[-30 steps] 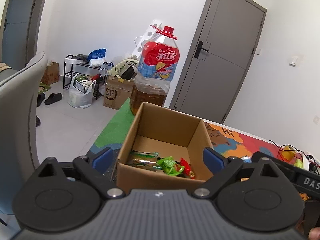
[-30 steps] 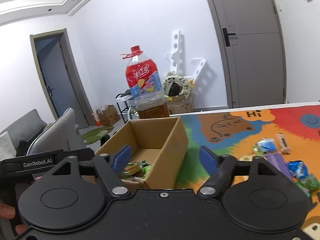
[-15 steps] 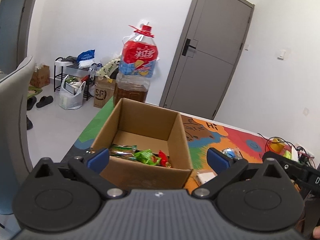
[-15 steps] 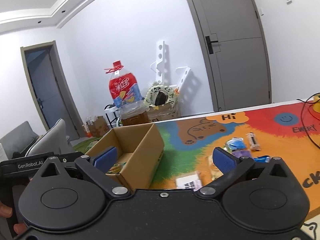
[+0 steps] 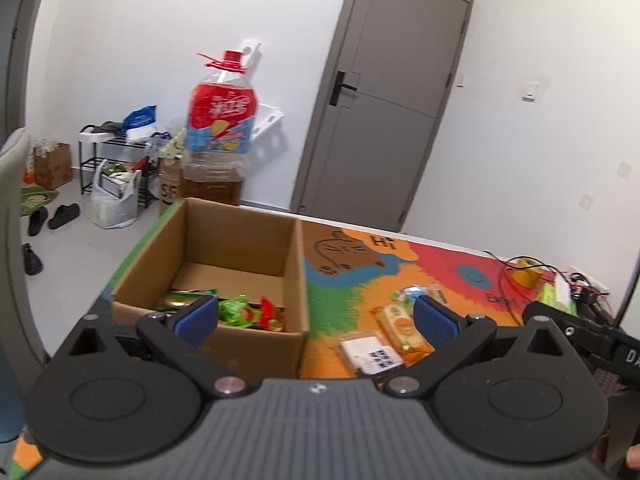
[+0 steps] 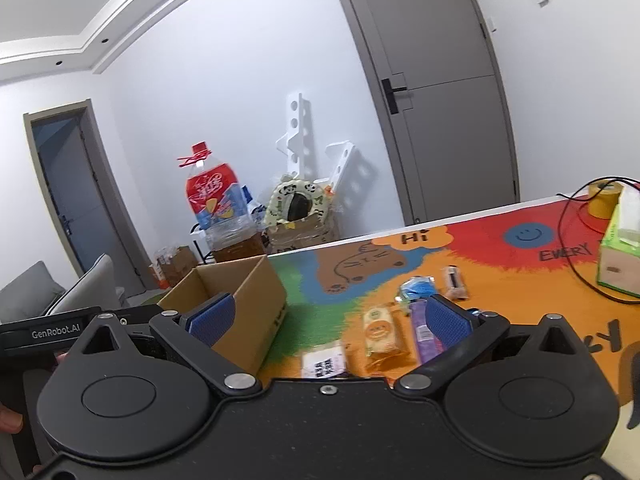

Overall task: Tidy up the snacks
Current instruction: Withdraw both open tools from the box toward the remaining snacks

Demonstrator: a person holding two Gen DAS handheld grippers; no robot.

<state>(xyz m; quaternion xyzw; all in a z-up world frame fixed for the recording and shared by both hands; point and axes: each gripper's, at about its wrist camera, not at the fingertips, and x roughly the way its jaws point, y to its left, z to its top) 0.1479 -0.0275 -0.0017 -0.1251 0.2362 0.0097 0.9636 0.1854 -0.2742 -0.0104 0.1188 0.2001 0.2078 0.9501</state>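
Both claws spread w/ nothing between, left claw (image 5: 316, 316) & right claw (image 6: 328, 316); we'd pinch the light, crinkly orange packet (image 6: 382, 334), lower centre, across its width.

box (image 5: 224, 268): open, some snacks inside | orange packet (image 6: 380, 334): flat on mat

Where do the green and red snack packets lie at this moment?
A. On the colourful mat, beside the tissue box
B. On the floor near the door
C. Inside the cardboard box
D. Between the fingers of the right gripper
C: the left wrist view shows the green and red snack packets lying on the bottom of the open cardboard box.
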